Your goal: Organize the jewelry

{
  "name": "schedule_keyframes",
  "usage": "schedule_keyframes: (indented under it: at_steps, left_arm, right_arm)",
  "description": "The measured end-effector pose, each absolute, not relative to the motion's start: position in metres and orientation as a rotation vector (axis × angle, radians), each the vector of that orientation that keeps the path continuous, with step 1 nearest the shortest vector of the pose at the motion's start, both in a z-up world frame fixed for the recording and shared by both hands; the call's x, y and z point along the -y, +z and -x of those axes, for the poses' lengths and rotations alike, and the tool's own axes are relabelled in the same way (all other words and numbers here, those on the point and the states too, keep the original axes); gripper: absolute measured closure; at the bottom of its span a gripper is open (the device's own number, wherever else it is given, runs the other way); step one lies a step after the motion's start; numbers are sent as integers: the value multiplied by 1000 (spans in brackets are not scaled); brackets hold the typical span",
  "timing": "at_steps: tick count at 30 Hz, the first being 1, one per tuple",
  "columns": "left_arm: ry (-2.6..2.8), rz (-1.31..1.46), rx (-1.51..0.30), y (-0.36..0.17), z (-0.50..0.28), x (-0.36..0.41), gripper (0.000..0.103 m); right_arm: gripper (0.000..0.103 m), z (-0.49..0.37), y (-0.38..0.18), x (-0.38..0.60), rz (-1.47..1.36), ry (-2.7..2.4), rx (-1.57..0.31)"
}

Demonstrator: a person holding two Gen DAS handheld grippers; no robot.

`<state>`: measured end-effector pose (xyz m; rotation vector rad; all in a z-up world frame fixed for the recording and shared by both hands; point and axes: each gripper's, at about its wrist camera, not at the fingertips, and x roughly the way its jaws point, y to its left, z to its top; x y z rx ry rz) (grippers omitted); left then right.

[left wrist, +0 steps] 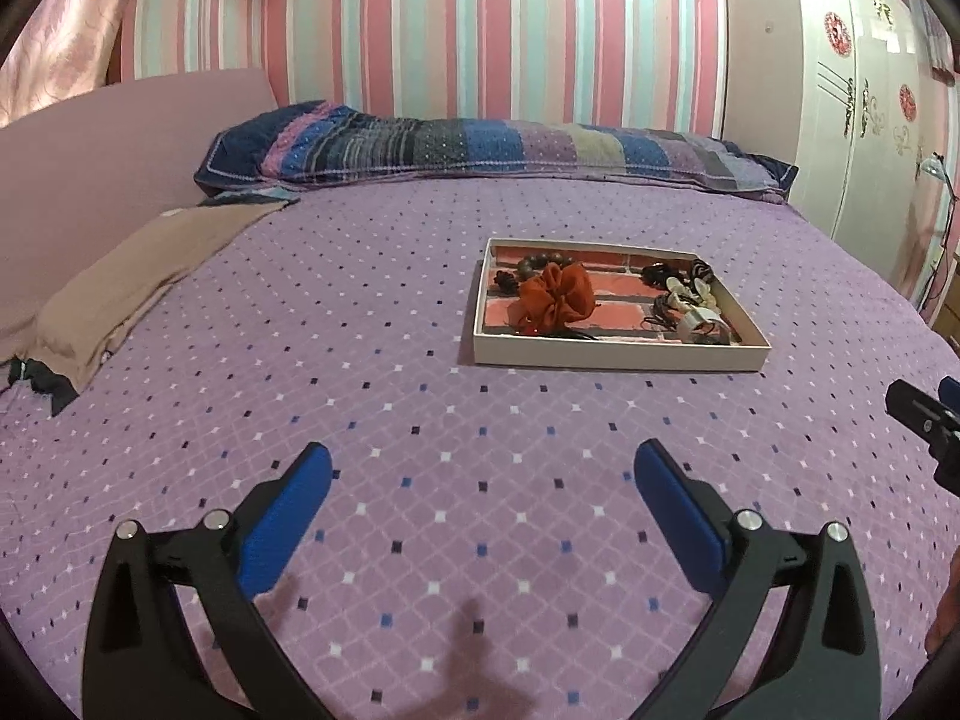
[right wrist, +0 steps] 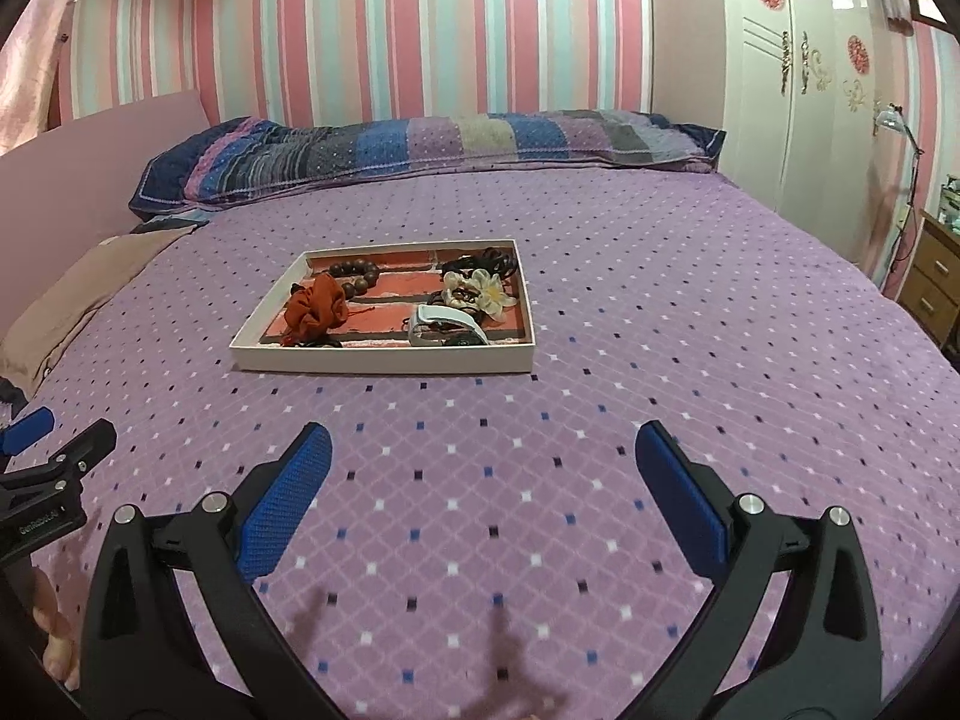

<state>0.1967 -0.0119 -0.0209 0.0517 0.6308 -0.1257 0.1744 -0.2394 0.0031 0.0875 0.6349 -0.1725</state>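
A shallow white box (left wrist: 612, 356) with a brick-pattern floor lies on the purple bedspread; it also shows in the right wrist view (right wrist: 384, 361). It holds an orange scrunchie (left wrist: 555, 299) (right wrist: 317, 307), a brown bead bracelet (left wrist: 537, 262) (right wrist: 355, 277), black hair ties (left wrist: 663, 271) (right wrist: 483, 261), a white flower clip (right wrist: 491, 293) and a white band (left wrist: 699, 322) (right wrist: 447, 321). My left gripper (left wrist: 483, 468) is open and empty, above the bedspread short of the box. My right gripper (right wrist: 483, 447) is open and empty, also short of the box.
A patchwork pillow (left wrist: 492, 147) lies along the striped wall. A tan folded cloth (left wrist: 138, 282) lies at the left bed edge. A white wardrobe (right wrist: 810, 78) and a wooden nightstand (right wrist: 933, 279) stand at the right. The other gripper shows at each frame's edge (left wrist: 927, 420) (right wrist: 54, 462).
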Motion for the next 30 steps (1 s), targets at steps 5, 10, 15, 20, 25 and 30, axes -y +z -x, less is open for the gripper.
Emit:
schedule_keyframes:
  at_steps: [5, 10, 15, 20, 25, 30]
  left_arm:
    - [-132, -31, -620, -14, -182, 9, 4]
    - [-120, -44, -601, -10, -174, 11, 4]
    - [-123, -55, -588, -7, -166, 13, 4]
    - [-122, -53, -581, -5, -164, 14, 4]
    - [-111, -52, -569, -2, -162, 13, 4]
    - [-99, -52, -555, -3, -161, 10, 4]
  right_arm:
    - [4, -157, 9, 235, -76, -183, -628]
    - [4, -147, 13, 231, -72, -177, -621]
    - [4, -143, 14, 228, -68, -173, -614]
    - [4, -141, 16, 227, -71, -174, -607]
    - [4, -139, 18, 225, -62, -177, -596]
    - [4, -136, 20, 223, -62, -173, -587]
